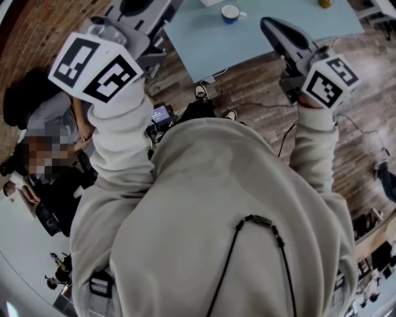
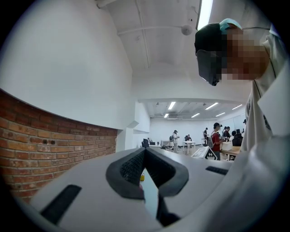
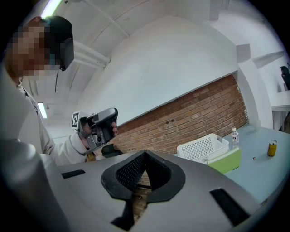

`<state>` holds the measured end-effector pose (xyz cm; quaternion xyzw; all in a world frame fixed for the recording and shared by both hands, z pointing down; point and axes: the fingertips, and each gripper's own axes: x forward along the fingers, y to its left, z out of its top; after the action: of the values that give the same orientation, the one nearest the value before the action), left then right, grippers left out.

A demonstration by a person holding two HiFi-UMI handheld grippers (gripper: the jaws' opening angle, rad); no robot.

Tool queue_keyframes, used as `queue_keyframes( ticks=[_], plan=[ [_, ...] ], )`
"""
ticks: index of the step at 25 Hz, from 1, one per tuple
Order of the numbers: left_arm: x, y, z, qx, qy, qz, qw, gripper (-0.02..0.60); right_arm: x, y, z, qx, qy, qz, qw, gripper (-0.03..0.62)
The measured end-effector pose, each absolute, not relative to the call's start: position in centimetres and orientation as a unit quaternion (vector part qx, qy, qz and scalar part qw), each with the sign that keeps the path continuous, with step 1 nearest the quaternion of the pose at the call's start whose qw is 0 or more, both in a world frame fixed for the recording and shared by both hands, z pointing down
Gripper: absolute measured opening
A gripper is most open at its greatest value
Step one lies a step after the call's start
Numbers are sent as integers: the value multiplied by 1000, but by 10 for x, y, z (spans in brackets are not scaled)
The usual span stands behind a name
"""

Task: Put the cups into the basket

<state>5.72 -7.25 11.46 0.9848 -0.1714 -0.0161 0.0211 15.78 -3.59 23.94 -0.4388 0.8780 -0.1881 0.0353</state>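
Observation:
A blue cup [image 1: 231,13] with a white inside stands on the light blue table [image 1: 266,37], far ahead of me. A white slotted basket [image 3: 202,147] sits on that table by the brick wall. I hold both grippers raised at chest height, away from the table. My left gripper [image 1: 139,7] is at the upper left of the head view; its jaws [image 2: 145,150] meet at the tips with nothing between them. My right gripper [image 1: 270,26] is at the upper right, its jaws [image 3: 145,154] also shut and empty. The left gripper [image 3: 97,127] shows in the right gripper view.
Next to the basket are a green box [image 3: 225,161], a small bottle [image 3: 234,135] and a yellow can [image 3: 272,148]. A person [image 1: 43,148] sits at my left by the brick wall [image 2: 50,149]. Cables [image 1: 272,111] run over the wooden floor.

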Motion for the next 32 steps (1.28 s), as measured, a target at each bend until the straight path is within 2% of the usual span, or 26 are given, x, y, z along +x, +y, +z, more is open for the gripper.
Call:
queue_keyframes(
  ticks=[19, 26, 32],
  plan=[
    [56, -223, 113, 991, -106, -64, 40, -2, 145, -167, 229, -492, 856, -158, -31, 12],
    [69, -249, 143, 995, -56, -39, 70, -2, 157, -188, 247, -525, 830, -174, -73, 12],
    [74, -258, 160, 996, -46, -28, 78, -2, 161, -196, 266, -528, 822, -196, -82, 12]
  ],
)
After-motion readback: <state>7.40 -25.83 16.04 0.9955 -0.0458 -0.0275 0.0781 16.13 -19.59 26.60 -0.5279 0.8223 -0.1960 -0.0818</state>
